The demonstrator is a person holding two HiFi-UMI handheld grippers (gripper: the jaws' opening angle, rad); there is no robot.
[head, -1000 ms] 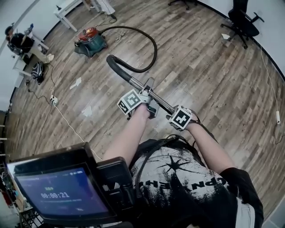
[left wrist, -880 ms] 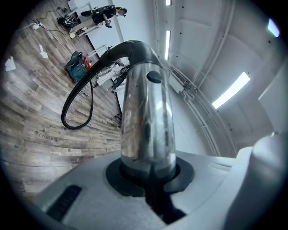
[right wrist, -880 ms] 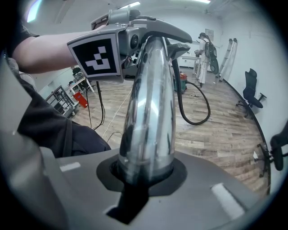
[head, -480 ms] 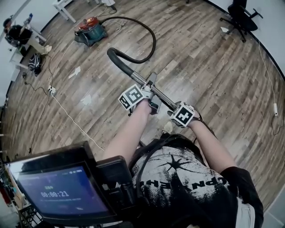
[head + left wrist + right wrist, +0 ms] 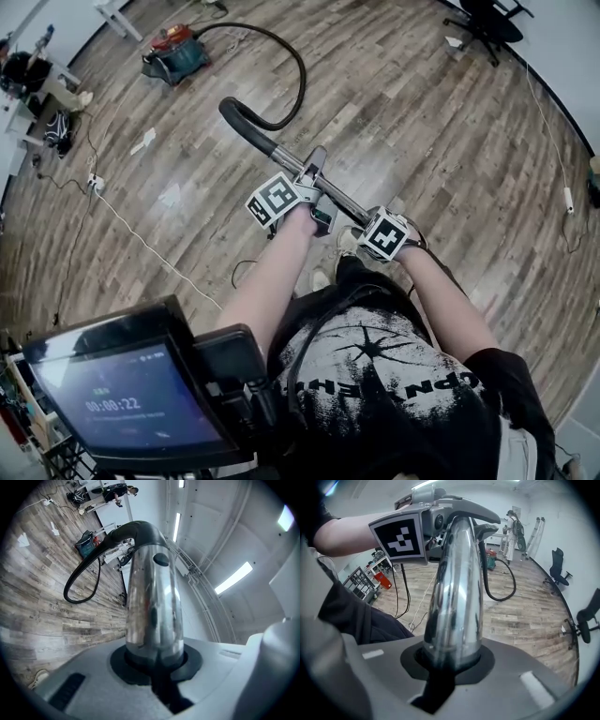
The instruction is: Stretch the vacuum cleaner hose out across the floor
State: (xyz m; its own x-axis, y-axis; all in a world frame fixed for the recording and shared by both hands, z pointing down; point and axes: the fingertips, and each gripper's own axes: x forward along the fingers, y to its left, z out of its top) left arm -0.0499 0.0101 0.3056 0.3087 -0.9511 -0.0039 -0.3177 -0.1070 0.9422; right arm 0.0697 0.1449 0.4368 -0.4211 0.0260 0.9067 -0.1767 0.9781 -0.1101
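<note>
Fingers of left gripper [image 5: 314, 192] and right gripper [image 5: 370, 225] both clamped on chrome wand [image 5: 286, 163]. Wand looks rigid and slick. The hose [image 5: 302, 75] is likely light and springy, so pull from the wand.

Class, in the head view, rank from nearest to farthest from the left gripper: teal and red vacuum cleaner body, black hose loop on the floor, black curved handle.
1. Black curved handle, just beyond the left gripper.
2. Black hose loop, on the floor farther up.
3. Teal and red vacuum cleaner body, top left.
</note>
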